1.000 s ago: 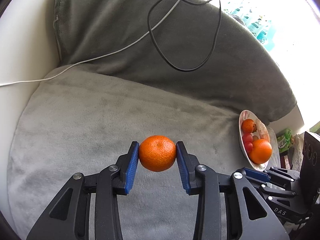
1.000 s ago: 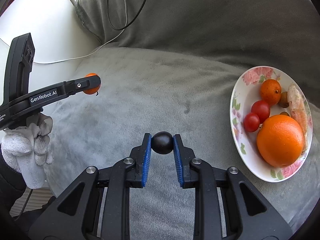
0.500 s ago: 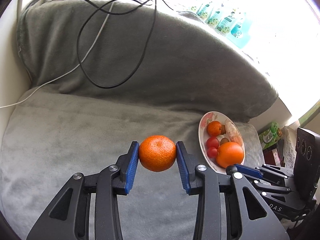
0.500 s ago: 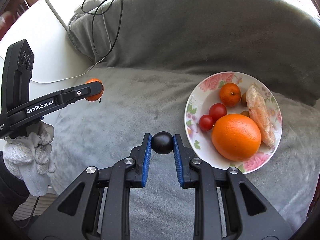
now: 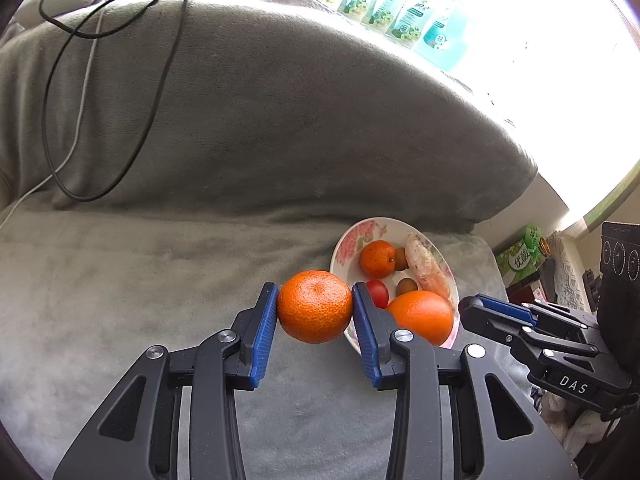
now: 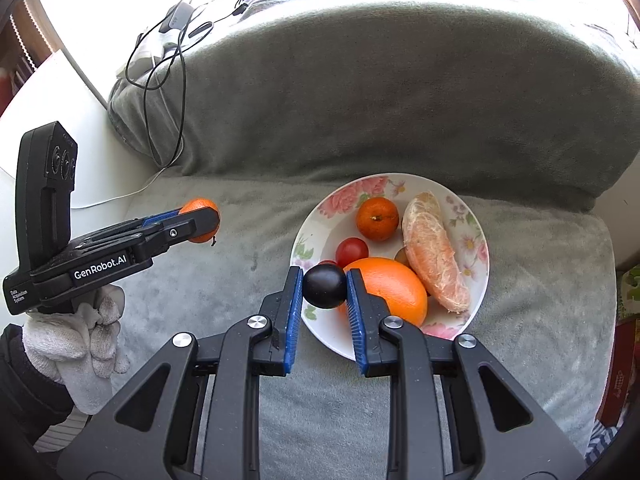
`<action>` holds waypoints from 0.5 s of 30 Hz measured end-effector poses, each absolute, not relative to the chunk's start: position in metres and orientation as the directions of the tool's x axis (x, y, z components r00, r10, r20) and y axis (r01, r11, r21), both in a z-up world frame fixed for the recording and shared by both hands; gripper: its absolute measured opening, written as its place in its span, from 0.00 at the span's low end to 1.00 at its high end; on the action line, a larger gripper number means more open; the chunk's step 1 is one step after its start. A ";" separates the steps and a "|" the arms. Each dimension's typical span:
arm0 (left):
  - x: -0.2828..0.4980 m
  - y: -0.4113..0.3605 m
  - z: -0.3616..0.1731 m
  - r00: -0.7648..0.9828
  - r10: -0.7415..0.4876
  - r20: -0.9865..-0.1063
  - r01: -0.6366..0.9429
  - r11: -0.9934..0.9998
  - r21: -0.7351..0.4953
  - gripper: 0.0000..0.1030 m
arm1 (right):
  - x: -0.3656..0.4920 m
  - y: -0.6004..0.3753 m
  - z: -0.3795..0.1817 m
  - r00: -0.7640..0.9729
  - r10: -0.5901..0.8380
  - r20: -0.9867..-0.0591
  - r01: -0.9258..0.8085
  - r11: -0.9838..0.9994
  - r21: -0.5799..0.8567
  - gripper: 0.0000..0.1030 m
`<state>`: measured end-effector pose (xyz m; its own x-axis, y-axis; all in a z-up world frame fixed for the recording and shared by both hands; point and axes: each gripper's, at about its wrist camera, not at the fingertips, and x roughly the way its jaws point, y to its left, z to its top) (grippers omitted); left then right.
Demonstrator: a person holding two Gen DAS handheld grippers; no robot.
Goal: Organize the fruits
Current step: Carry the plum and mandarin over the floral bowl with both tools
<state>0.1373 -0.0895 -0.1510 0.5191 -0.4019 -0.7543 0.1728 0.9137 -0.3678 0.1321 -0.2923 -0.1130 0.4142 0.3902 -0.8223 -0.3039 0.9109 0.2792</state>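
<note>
Right wrist view: right gripper [image 6: 323,286] pinches one small dark round fruit [image 6: 324,285] between its blue pads, hanging over the 7 o'clock rim of the floral plate [image 6: 478,240]. Plate count: one large orange [image 6: 394,286], one small mandarin [image 6: 377,218], one peeled citrus segment [image 6: 436,256], two red cherry tomatoes, the nearer one [image 6: 351,251] clear, the other mostly hidden behind the dark fruit, and small brownish fruit half hidden between orange and segment; number uncertain here.

At 9 o'clock, left gripper [image 6: 200,222], held by a white-gloved hand [image 6: 76,344], is clamped on one tangerine [image 6: 200,218], over the grey sofa cushion [image 6: 200,292], apart from the plate.

Left wrist view: tangerine pressed between both pads, partly covering the plate's 8 o'clock edge; two brown fruits show, one tomato. Right gripper's fingers enter at 3 o'clock.

Around: black and white cables [image 6: 160,80] on the backrest at 11 o'clock; a row of teal packets [image 5: 404,16] at 1 o'clock on the sill.
</note>
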 end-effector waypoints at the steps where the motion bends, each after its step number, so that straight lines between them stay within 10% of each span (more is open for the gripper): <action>1: 0.139 -0.093 -0.151 0.517 -0.405 -0.754 0.178 0.913 -0.368 0.35 | 0.134 -0.294 -0.113 0.417 0.388 -0.822 -0.303 0.912 0.277 0.22; 15: 0.161 -0.122 -0.166 0.474 -0.432 -0.767 0.214 0.902 -0.375 0.35 | 0.164 -0.304 -0.116 0.426 0.370 -0.826 -0.301 0.919 0.256 0.22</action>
<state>0.1610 -0.1219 -0.1657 0.4741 -0.4318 -0.7673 0.2143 0.9019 -0.3751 0.1641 -0.3044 -0.1155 0.4260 0.3697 -0.8258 -0.3010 0.9186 0.2560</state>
